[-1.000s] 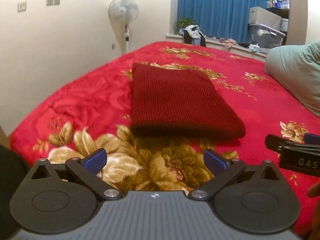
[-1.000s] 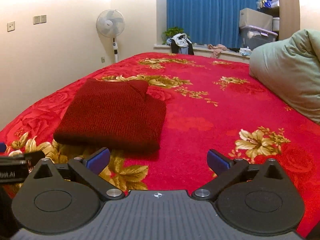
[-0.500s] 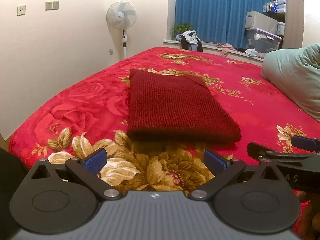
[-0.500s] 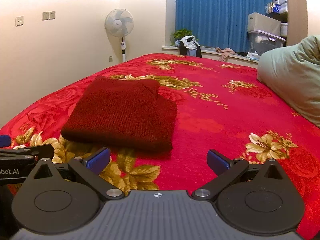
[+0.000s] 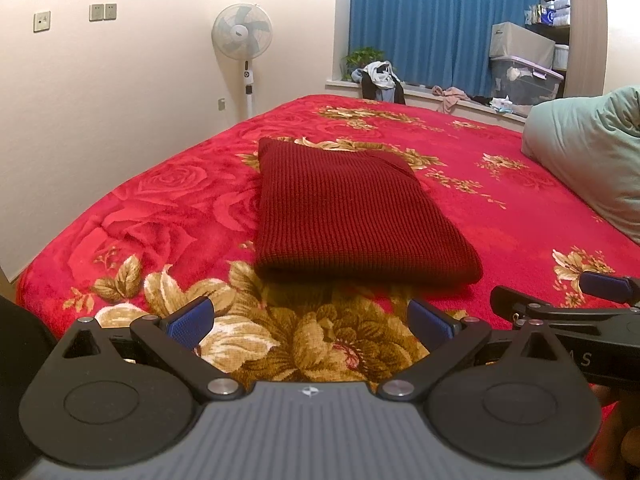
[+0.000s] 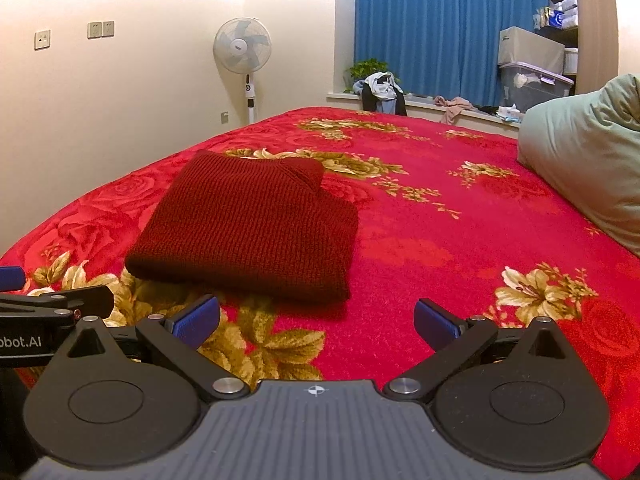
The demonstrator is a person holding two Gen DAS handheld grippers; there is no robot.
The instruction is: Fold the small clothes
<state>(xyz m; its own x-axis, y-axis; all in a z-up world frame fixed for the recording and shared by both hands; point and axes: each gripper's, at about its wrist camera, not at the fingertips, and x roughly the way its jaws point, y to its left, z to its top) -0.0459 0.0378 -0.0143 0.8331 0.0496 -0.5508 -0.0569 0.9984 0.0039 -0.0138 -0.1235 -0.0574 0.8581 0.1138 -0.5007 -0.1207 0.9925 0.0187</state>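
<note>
1. Status: dark red knit sweater [image 5: 352, 216] lies folded in a compact rectangle, flat on the bed [image 5: 500, 208], centre of the left wrist frame and centre-left of the right wrist frame. Fold looks done; nothing obviously left on this item except maybe squaring edges.
2. Left gripper [image 5: 310, 320]: jaws spread wide, empty, bottom centre of frame, short of the sweater's near edge, not touching it.
3. Right gripper [image 6: 316, 320]: also wide apart and empty, near edge of the sweater just ahead and to its left.
4. No other garment on the bed; only a green pillow [image 6: 584, 152] at right.
5. Versus 1.0 s ago: both cameras pitched up/back slightly, sweater sits a bit further off, grippers closer together side by side. Jaw spread unchanged, sweater unmoved.
</note>
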